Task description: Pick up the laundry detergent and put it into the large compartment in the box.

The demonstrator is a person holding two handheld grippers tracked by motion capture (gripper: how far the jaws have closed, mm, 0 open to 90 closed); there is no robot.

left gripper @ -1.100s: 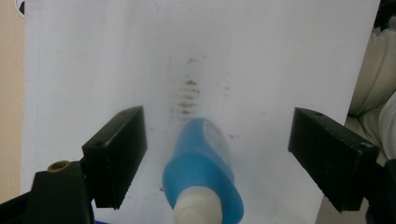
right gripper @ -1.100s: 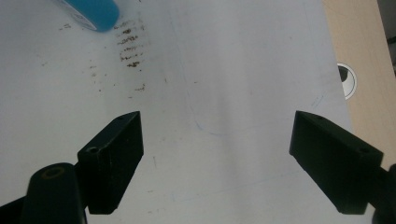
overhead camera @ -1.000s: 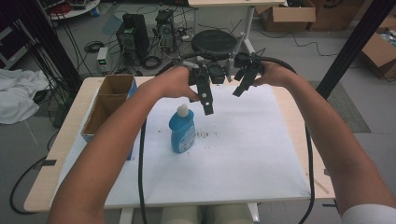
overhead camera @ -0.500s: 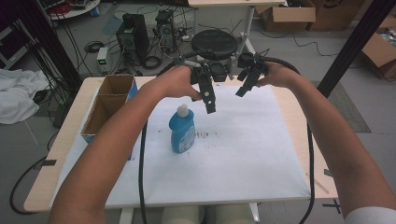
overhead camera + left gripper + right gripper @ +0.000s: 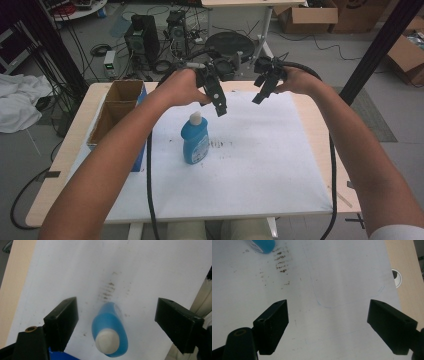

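Little changed from before: left gripper point(image 5: 220, 107) hovering, jaws apart, above blue bottle point(image 5: 195, 140); right gripper point(image 5: 260, 95) at two o'clock, likewise spread.

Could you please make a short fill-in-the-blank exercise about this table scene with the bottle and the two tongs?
1. The bottle standing on the white sheet is ____ in colour.
2. The bottle's cap is ____.
3. In the left gripper view, the jaws of the left tongs stand ____, with the bottle between them and below.
4. The cardboard box sits at the table's ____ edge in the high view.

Missing words: blue; white; open; left
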